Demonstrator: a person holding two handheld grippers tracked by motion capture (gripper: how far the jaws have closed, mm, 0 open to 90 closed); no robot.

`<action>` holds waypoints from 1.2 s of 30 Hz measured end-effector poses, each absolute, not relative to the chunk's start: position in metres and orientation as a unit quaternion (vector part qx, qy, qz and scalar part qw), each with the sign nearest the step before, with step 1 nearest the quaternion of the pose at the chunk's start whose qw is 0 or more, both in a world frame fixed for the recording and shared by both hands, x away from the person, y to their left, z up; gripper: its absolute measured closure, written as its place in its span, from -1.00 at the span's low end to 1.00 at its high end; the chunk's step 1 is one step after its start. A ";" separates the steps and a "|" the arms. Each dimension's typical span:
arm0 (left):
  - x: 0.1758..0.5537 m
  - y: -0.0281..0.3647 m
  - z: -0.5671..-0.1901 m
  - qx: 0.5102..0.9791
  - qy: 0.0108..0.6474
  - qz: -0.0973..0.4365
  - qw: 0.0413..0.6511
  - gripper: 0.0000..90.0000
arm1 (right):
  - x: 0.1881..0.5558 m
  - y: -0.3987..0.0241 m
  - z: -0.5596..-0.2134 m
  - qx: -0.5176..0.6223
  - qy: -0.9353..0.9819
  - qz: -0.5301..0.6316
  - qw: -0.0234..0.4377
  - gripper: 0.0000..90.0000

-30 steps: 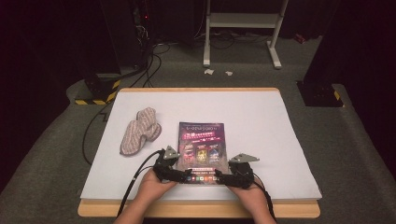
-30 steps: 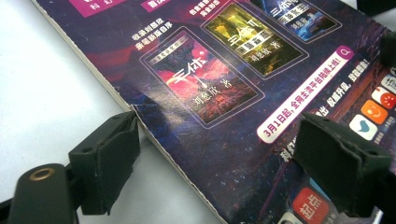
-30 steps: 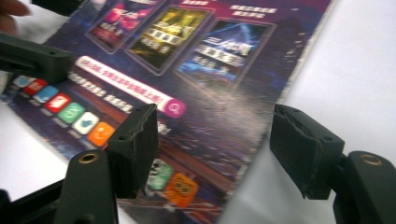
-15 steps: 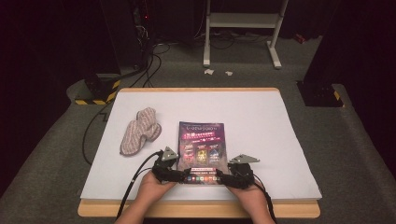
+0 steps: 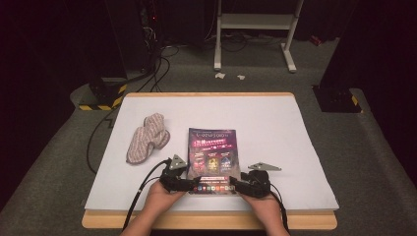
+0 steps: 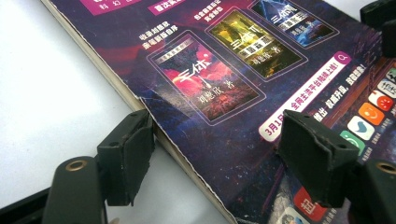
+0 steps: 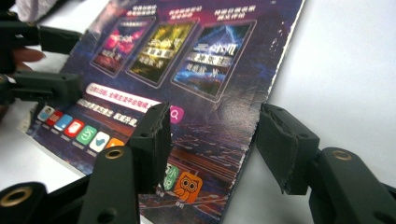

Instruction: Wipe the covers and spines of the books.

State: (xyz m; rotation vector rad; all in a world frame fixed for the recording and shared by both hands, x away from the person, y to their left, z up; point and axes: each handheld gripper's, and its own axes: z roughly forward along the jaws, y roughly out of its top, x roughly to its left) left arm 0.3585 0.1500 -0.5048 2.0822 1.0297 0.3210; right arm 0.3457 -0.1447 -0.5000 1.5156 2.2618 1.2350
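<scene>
Your left gripper (image 6: 215,158) straddles the book's (image 5: 212,158) near left corner and your right gripper (image 7: 212,144) its near right corner, both released, jaws just narrowing. The book lies flat by the worktop's (image 5: 295,128) near edge; pinch both edges evenly before lifting.

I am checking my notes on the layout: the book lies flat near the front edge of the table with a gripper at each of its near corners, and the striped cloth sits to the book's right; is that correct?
Not quite. In the high view the striped cloth sits to the left of the book, not its right. The rest holds: the book lies flat near the table's front edge, with the left gripper and the right gripper at its near corners.
</scene>
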 end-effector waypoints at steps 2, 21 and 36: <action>0.358 0.150 -0.505 0.818 0.406 0.127 0.388 -0.39 | 0.343 -0.146 -0.494 0.501 0.744 0.434 0.078 0.01; 0.359 0.151 -0.505 0.813 0.411 0.127 0.391 -0.36 | 0.323 -0.132 -0.473 0.457 0.730 0.500 0.096 -0.28; 0.359 0.155 -0.505 0.806 0.421 0.126 0.397 -0.23 | 0.319 -0.127 -0.479 0.448 0.734 0.497 0.118 -0.40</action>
